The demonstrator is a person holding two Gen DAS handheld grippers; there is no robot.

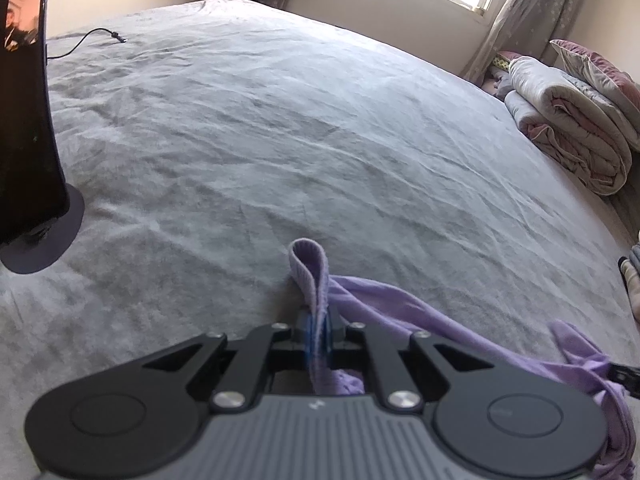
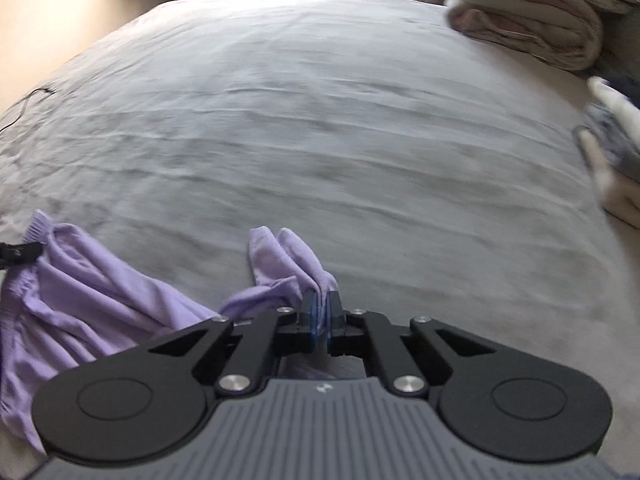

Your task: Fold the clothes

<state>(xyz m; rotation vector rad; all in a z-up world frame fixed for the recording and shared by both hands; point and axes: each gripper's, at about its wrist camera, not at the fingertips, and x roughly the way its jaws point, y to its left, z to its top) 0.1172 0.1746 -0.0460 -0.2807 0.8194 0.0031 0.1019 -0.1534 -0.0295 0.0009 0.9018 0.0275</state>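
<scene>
A lilac garment [image 1: 384,308] hangs between my two grippers over the grey bed sheet [image 1: 280,140]. My left gripper [image 1: 319,336] is shut on its ribbed waistband, and a loop of that band stands up past the fingers. In the right wrist view my right gripper [image 2: 320,320] is shut on a bunched corner of the same lilac garment [image 2: 92,292], which drapes away to the left. The tip of the right gripper [image 1: 624,374] shows at the right edge of the left wrist view. The tip of the left gripper [image 2: 18,254] shows at the left edge of the right wrist view.
A black stand with a round base [image 1: 36,240] and a phone screen sits on the bed at the left. A black cable [image 1: 96,36] lies at the far left. A folded quilt and pillows [image 1: 576,120] are stacked at the right edge. More clothes [image 2: 612,152] lie at the right.
</scene>
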